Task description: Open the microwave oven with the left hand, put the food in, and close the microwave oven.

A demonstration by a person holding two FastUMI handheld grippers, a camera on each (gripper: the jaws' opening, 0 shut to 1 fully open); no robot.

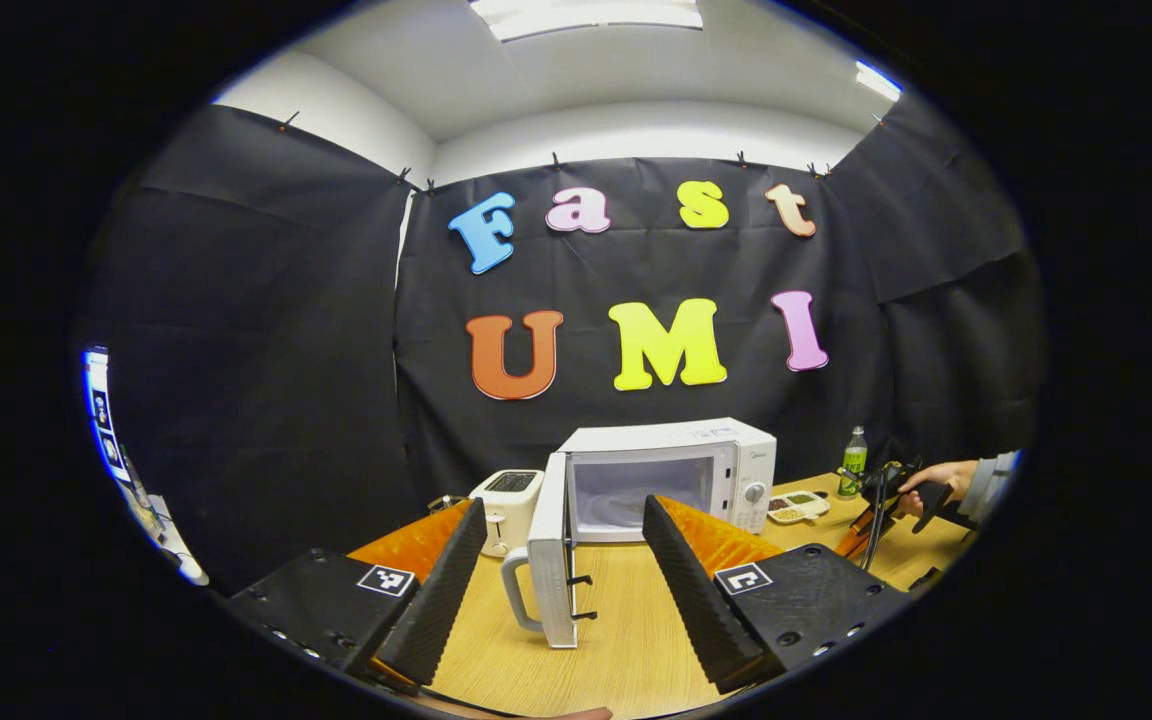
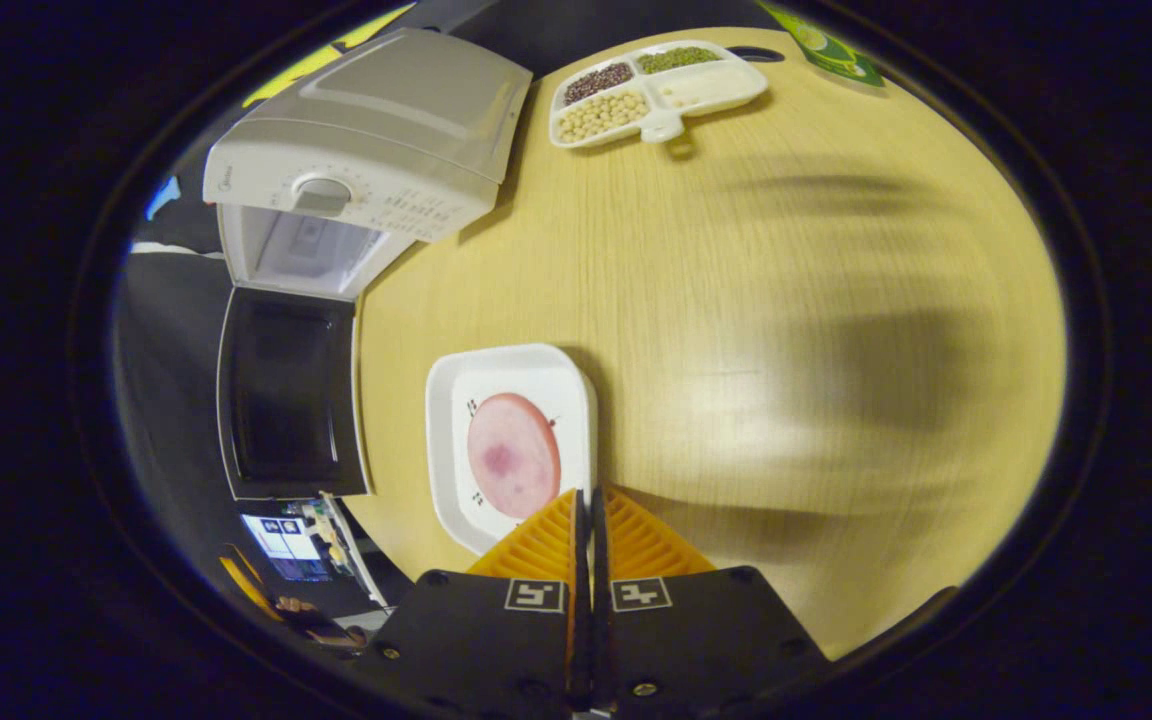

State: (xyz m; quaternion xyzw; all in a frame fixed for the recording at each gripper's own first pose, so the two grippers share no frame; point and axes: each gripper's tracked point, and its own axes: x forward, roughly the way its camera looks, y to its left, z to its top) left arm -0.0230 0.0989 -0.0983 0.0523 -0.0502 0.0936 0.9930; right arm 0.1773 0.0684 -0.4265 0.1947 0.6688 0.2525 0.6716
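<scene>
The white microwave [image 1: 676, 470] stands at the back of the wooden table, its door [image 1: 551, 550] swung wide toward me and the cavity showing. My left gripper [image 1: 564, 503] is open, a short way in front of the door, one finger on either side of it and touching nothing. In the right gripper view the microwave [image 2: 356, 150] lies at the upper left with its door [image 2: 286, 390] hanging open. A white square plate [image 2: 456, 400] carries a pink round slice of meat [image 2: 513, 455]. My right gripper [image 2: 591, 497] is shut on that plate's near rim. Farther off, a hand [image 1: 936, 478] holds that gripper.
A white toaster [image 1: 508, 505] sits left of the microwave. A divided tray of beans [image 1: 798, 507] [image 2: 651, 85] and a green bottle [image 1: 853, 462] stand right of the microwave. Bare wooden tabletop [image 2: 786, 350] stretches to the right of the plate.
</scene>
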